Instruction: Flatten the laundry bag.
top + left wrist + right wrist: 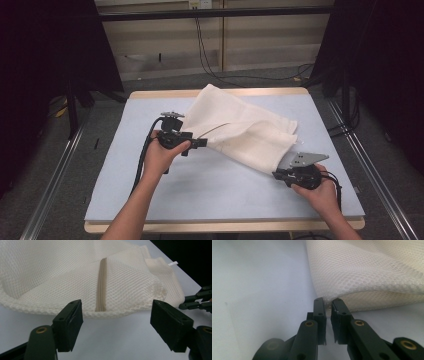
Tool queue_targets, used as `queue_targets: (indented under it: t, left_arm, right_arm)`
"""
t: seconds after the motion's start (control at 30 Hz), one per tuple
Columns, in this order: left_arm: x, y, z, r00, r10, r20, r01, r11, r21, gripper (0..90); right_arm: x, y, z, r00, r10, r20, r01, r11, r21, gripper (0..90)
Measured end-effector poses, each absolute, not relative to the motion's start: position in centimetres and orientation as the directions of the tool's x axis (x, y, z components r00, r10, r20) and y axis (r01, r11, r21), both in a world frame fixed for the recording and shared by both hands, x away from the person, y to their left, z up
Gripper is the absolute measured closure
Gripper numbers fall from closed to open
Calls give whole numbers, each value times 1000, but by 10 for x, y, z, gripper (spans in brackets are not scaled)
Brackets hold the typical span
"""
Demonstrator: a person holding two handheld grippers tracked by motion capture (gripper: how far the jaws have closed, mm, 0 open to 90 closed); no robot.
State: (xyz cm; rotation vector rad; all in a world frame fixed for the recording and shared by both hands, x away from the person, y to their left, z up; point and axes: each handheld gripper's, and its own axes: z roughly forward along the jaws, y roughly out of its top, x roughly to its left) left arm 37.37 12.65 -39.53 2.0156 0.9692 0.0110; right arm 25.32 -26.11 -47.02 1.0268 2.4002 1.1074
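Note:
A cream mesh bag (240, 130) lies crumpled across the middle and back of the pale blue table mat (200, 195). A beige zipper (101, 285) runs along it. My left gripper (202, 143) is at the bag's left edge. In the left gripper view its jaws (117, 307) stand wide open, just short of the bag's hem (112, 277), with nothing pressed between them. My right gripper (276, 175) is at the bag's near right corner. In the right gripper view (328, 302) it is shut on that corner of the mesh (367, 270).
The mat lies on a wooden tabletop (165, 93) whose edge shows at the back. Metal rails (55, 175) run along the floor on both sides. Cables (215, 65) hang behind the table. The right gripper (197, 301) appears at the edge of the left gripper view.

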Motion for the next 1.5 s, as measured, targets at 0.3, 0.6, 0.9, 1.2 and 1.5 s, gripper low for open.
queue_targets:
  t: [0.3, 0.6, 0.9, 1.2, 1.5]
  left_arm:
    - [371, 119, -397, 722, 620, -307, 609, -358, 708, 185]
    - [373, 109, -398, 755, 599, -268, 561, -377, 737, 136]
    - [374, 104, -401, 763, 591, -262, 554, -389, 736, 215]
    - [371, 104, -400, 765, 580, -281, 558, -378, 739, 155]
    - [372, 99, -400, 770, 583, -259, 540, -381, 750, 127]
  right_arm:
    - [253, -260, -470, -696, 718, 20, 483, 447, 753, 813]
    - [254, -260, -471, -697, 717, 25, 485, 445, 753, 810]
    - [254, -259, -471, -698, 716, 25, 486, 448, 750, 807]
    - [254, -259, -471, -697, 716, 28, 489, 447, 749, 806]
    - [254, -259, -471, -696, 717, 26, 489, 448, 748, 800]
